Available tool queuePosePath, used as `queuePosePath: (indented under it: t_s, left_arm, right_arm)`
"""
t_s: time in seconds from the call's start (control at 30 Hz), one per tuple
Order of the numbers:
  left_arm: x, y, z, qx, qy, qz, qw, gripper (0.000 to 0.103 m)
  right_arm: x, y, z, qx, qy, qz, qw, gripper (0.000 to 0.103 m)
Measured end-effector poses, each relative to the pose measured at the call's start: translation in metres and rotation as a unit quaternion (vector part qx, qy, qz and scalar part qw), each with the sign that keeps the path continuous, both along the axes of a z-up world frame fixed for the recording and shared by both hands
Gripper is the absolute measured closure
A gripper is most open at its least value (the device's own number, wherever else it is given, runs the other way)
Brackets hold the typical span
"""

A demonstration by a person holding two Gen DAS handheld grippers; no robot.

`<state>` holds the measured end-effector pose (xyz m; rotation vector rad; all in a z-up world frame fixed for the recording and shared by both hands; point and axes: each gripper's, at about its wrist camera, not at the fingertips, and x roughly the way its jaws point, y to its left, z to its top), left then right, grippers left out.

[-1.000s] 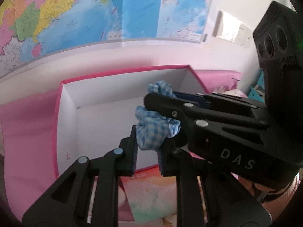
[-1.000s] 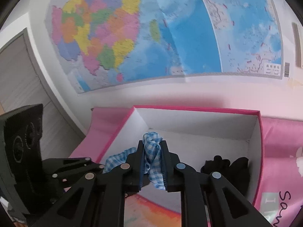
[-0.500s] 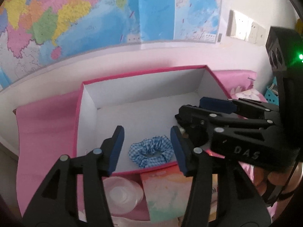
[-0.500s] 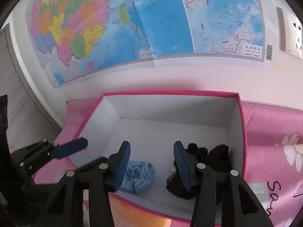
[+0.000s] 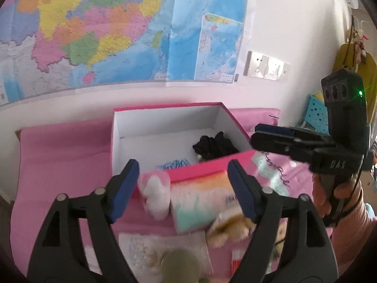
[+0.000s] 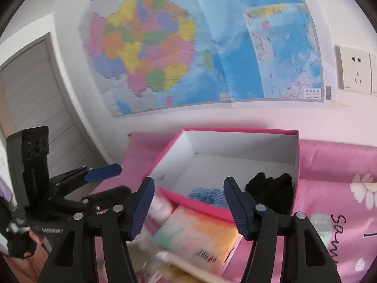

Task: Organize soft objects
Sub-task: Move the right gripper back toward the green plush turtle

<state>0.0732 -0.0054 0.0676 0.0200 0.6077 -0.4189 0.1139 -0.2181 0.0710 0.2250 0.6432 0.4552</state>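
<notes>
A pink box point(image 5: 212, 164) point(image 6: 195, 202) with white inside walls stands on the pink cloth. In it lie a blue checked scrunchie point(image 5: 173, 164) point(image 6: 207, 194) near the front wall and a black soft item point(image 5: 214, 146) point(image 6: 271, 188) at the right. My left gripper point(image 5: 183, 188) hangs in front of the box, its jaws opening, nothing between them. My right gripper point(image 6: 189, 208) is likewise in front of the box, jaws opening and empty. Each gripper shows in the other's view, the right one point(image 5: 273, 133) at the right, the left one point(image 6: 103, 172) at the left.
Before the box lie a rainbow-coloured packet point(image 5: 200, 202) point(image 6: 200, 235), a white fluffy pink-edged item point(image 5: 155, 193), a tan plush item point(image 5: 235, 231) and a clear bag of white bits point(image 5: 150, 252). A wall map point(image 5: 117, 30) hangs behind. A hand point(image 5: 339, 200) holds the right gripper.
Both grippers let go of the blue checked scrunchie, which dropped into the box. Both then opened and drew back and up from the box, so the items in front came into view.
</notes>
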Motion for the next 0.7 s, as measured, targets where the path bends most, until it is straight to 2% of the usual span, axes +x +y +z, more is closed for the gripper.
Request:
queuePosePath:
  t_s: [0.17,0.33,0.53,0.7]
  left_arm:
    - [-0.031,0.017,-0.015,0.019,-0.007,0.021,0.9996,0.023]
    - [-0.055,0.027,-0.039,0.034,0.014,0.028,0.9989,0.023]
    - [-0.074,0.04,-0.063,0.019,0.044,0.04,0.9981,0.023]
    - [-0.084,0.046,-0.083,0.022,0.069,0.054,0.9959,0.023]
  right_arm:
    - [-0.036,0.002,0.005,0.012,-0.009,0.029,0.999,0.034]
    - [-0.065,0.004,-0.005,0.021,-0.002,0.044,0.999,0.031]
    - [-0.081,0.016,-0.027,0.019,0.026,0.06,0.998,0.03]
    - [-0.086,0.028,-0.045,0.029,0.049,0.077,0.995,0.03]
